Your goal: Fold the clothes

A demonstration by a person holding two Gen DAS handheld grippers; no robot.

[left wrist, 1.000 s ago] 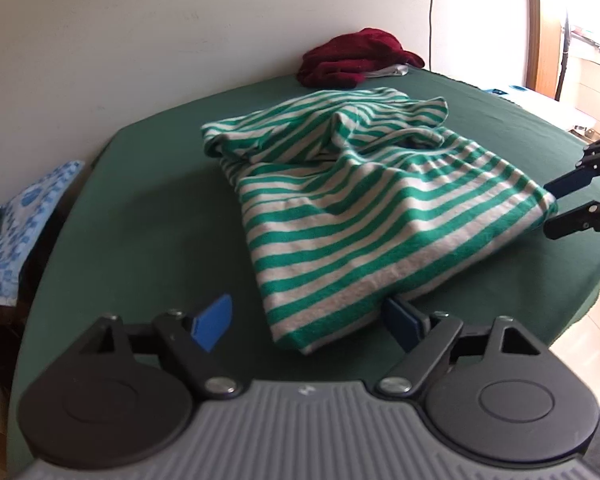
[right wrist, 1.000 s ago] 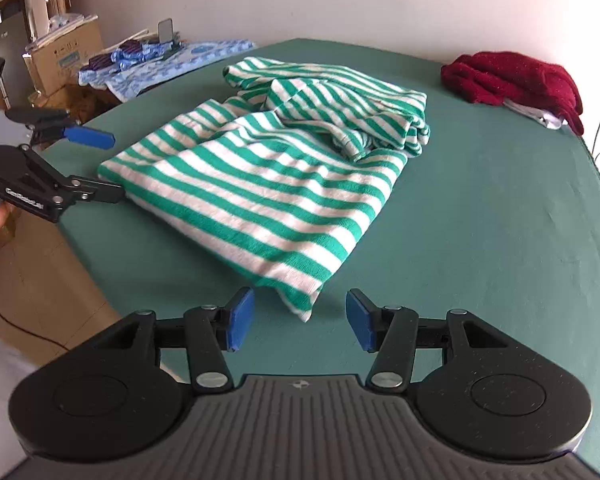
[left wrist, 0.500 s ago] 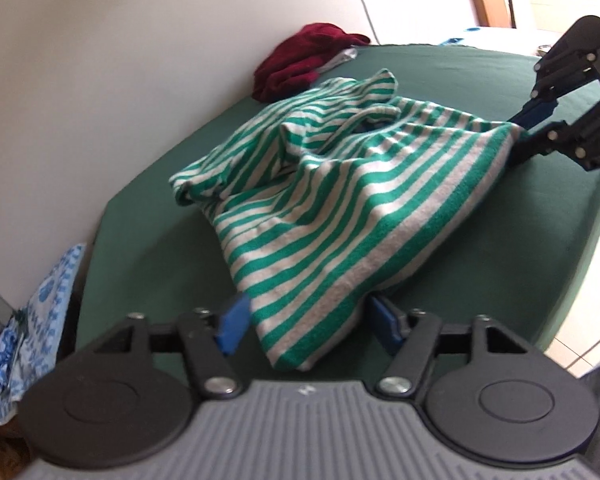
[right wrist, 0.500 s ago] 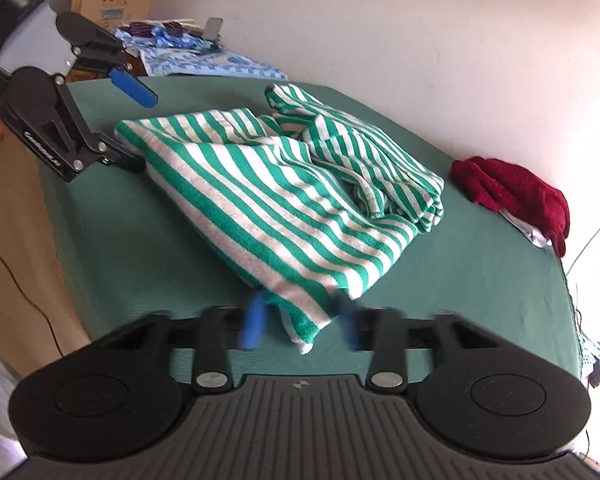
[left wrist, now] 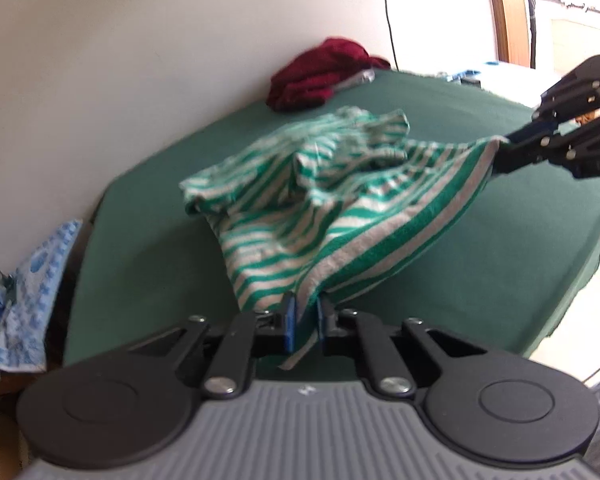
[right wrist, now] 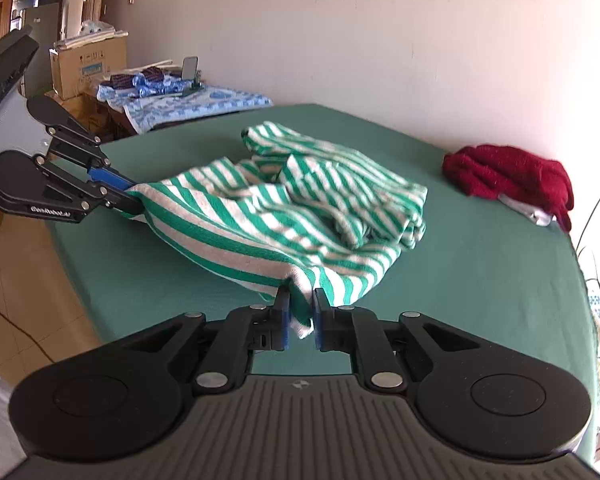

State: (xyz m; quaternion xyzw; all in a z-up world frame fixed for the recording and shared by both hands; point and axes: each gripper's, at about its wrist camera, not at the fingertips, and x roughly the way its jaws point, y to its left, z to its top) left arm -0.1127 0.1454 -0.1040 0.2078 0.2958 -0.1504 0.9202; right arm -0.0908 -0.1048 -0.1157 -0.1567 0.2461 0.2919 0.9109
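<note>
Each gripper, left (left wrist: 305, 322) and right (right wrist: 299, 318), is clenched on a corner of the striped shirt (right wrist: 300, 216), which is lifted at frame centre over the green table (right wrist: 480, 264).

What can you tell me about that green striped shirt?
The shirt is a soft knit with green and white stripes, crumpled and partly folded on the green table. The left gripper and right gripper each pinch one near corner, lifting that edge while the bunched far part rests on the table.
</note>
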